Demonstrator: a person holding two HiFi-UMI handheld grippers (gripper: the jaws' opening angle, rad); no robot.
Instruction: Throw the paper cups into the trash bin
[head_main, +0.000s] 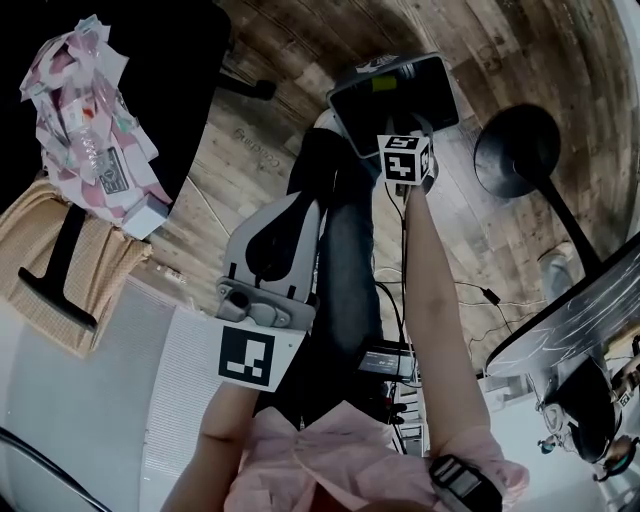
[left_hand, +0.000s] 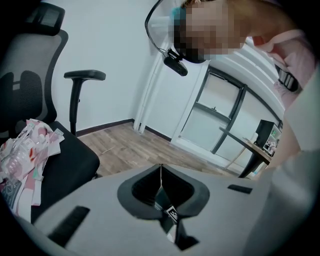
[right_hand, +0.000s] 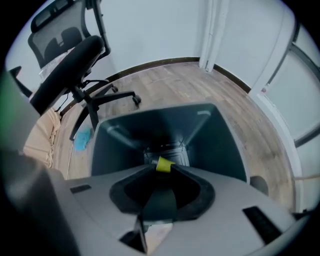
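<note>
**Q:** Right gripper view: what do the jaws hold?

**A:** The right gripper pinches a small yellow paper cup between its jaw tips. The cup hangs directly over the open mouth of the dark trash bin. The bin stands on the wood floor. Behind the bin is an office chair. Near the chair's base lie a blue scrap and a beige cushion.

**Q:** Left gripper view: spread or closed?

**A:** The left gripper has its jaws pressed together, with nothing between them. It points toward the chair, whose black seat carries a heap of pink packets. One armrest stands upright beside the seat. The person's pink sleeve shows at upper right, and a dark metal frame stands beyond it.

**Q:** Head view: how do the parts lie together?

**A:** Seen from above, the right gripper is extended to the bin, and the yellow cup shows at the bin's mouth. The left gripper is nearer the person, well apart from the bin, over a dark trouser leg. The chair with its packets occupies the upper left, with the cushion below it. A stand with a round black base sits to the right of the bin. A wristwatch is on the right wrist.
</note>
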